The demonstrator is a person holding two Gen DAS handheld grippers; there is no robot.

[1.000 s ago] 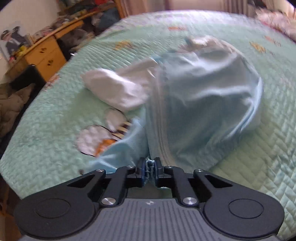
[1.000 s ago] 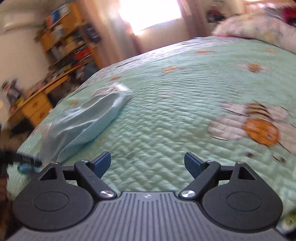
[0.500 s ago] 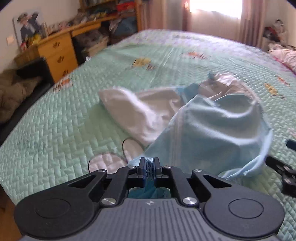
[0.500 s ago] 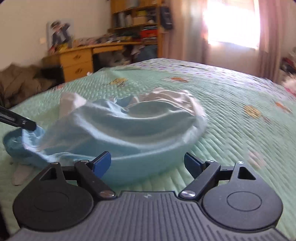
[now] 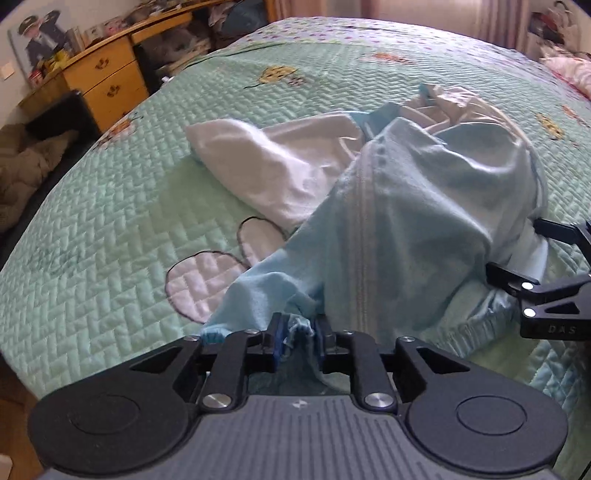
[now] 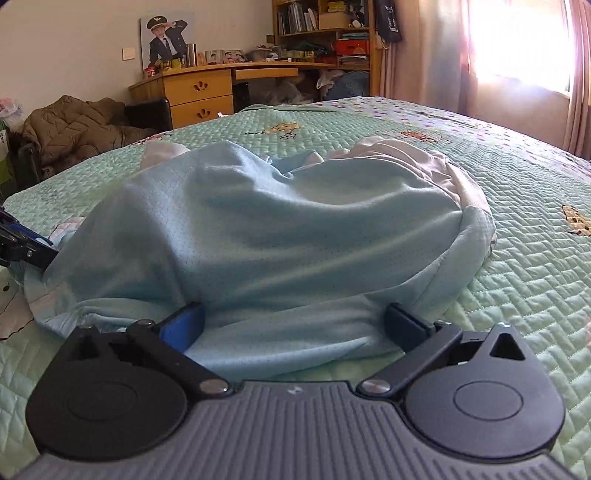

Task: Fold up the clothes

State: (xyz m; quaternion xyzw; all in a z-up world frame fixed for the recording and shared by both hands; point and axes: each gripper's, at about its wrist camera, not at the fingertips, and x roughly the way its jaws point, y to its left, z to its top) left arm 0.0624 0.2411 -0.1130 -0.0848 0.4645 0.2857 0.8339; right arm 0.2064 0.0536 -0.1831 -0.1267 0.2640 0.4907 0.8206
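A light blue shirt (image 5: 424, 206) with a white sleeve (image 5: 280, 166) lies crumpled on the mint quilted bed (image 5: 110, 221). My left gripper (image 5: 298, 341) has a bunched corner of the blue hem between its pads; its jaws are opening and the cloth still fills the narrow gap. In the right wrist view the shirt (image 6: 277, 229) is a mound straight ahead. My right gripper (image 6: 295, 325) is spread wide and still opening, the near hem lying between its fingers without the pads pressing. It also shows at the shirt's right edge (image 5: 515, 245).
A wooden desk with drawers (image 6: 199, 96) and a bookshelf (image 6: 321, 29) stand beyond the bed. A brown jacket (image 6: 74, 125) is heaped on a dark chair at the left. Curtains and a bright window (image 6: 517, 44) are at the right. Bare quilt (image 6: 535, 258) lies to the shirt's right.
The right gripper swung from the bare quilt to the shirt and closed in on its near hem, jaws wider. The left jaws spread a little; the shirt sagged lower.
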